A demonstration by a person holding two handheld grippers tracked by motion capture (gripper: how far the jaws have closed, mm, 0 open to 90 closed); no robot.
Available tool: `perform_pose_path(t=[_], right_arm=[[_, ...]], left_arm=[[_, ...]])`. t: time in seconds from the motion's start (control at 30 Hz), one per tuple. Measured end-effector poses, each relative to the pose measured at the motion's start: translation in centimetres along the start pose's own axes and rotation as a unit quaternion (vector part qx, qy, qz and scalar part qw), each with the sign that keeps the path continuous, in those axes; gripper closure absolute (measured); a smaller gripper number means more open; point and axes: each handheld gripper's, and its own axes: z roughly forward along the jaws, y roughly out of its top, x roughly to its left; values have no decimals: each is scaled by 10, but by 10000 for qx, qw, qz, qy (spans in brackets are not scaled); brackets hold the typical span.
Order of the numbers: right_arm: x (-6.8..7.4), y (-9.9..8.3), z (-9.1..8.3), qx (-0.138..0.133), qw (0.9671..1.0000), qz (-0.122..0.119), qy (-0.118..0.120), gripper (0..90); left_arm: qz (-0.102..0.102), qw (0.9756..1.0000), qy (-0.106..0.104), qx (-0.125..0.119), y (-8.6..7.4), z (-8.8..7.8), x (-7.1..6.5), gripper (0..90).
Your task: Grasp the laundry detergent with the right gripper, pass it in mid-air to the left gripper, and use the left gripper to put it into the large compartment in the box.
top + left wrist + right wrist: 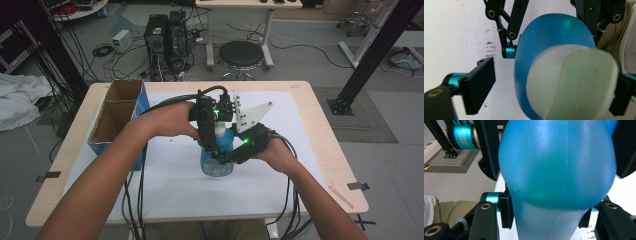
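A blue bottle (217, 167) with a pale cap stands near the middle of the white sheet (165, 180). My right gripper (226, 156) comes in from the right and is shut on the bottle; in the right gripper view its pads (506, 212) press both sides of the bottle's (556, 170) paler part. My left gripper (216, 134) reaches over from the left onto the bottle's top. In the left gripper view the cap (574, 82) lies between my left gripper's (550, 91) jaws; the left pad (480, 83) stands clear of it, so it is open.
An open cardboard box (117, 117) with blue sides stands at the table's left edge. A thin wooden stick (341, 193) lies near the front right corner. Behind the table are a black stool (241, 54), computer towers (165, 35) and loose cables on the floor.
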Motion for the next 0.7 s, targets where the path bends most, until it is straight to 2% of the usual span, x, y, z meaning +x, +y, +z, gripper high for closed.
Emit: perform_pose_path(t=[0.33,0.4,0.57,0.6,0.7], right_arm=[[0,0,0,12,10000,-27,-1,444],[1,1,0,22,10000,-23,-3,443],[1,1,0,32,10000,-26,-24,443],[1,1,1,26,10000,-36,-12,444],[1,1,1,55,10000,-55,-14,444]], left_arm=[[14,10000,36,26,-1,-1,0,137],[57,10000,20,17,-1,-2,0,189],[74,10000,16,5,0,-1,-1,193],[72,10000,-18,-16,0,-1,-2,227],[81,10000,-15,-11,1,-1,-2,232]])
